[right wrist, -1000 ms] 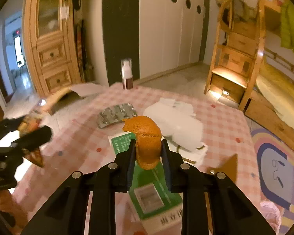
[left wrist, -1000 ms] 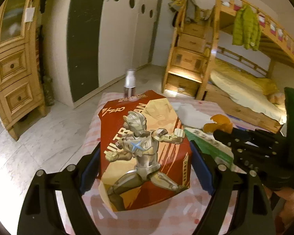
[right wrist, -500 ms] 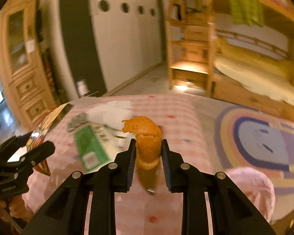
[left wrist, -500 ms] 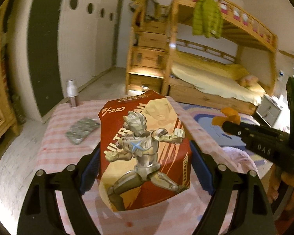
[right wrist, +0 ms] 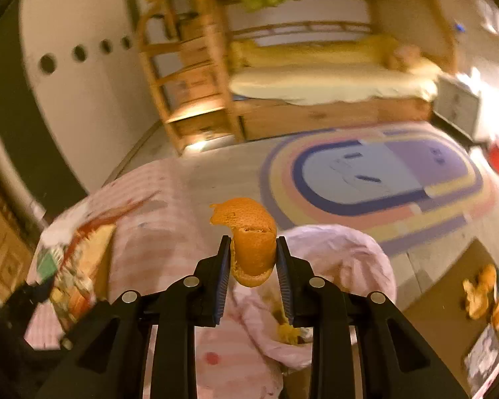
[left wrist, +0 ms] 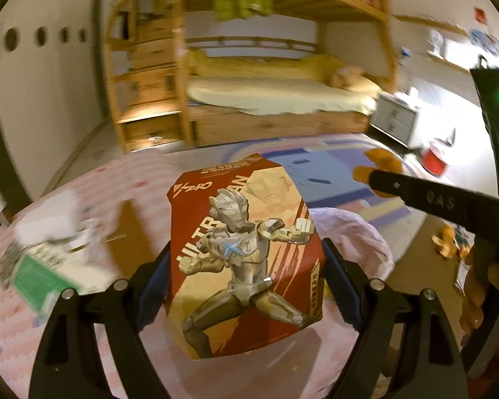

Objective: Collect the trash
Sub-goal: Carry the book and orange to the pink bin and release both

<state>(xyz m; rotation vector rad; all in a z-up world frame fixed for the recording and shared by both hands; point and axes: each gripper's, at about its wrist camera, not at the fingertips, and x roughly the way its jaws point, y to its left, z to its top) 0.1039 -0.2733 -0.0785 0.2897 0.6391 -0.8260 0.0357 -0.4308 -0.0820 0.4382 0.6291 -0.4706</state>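
My left gripper [left wrist: 244, 261] is shut on a red printed snack packet [left wrist: 246, 232] and holds it flat above the pink checked tablecloth [left wrist: 99, 193]. My right gripper [right wrist: 252, 249] has a curled orange peel [right wrist: 251, 232] between its pads; its jaws are opening slightly and the pads still touch the peel. Below and beyond it gapes a pink plastic bag [right wrist: 346, 259], which the left wrist view shows as the bag [left wrist: 352, 236] behind the packet. A green box [left wrist: 36, 279] and white tissue [left wrist: 46, 229] lie blurred on the table at left.
A brown cardboard piece [left wrist: 126, 229] lies on the cloth. Past the table are a striped oval rug [right wrist: 382, 173], a wooden bunk bed [right wrist: 316, 76] and stair drawers [right wrist: 189, 89]. More orange peel [right wrist: 479, 292] lies on the floor at right.
Both grippers have swung right, away from the table's litter and toward the pink bag and rug, each still carrying its item. The bottle and blister pack have left the views.
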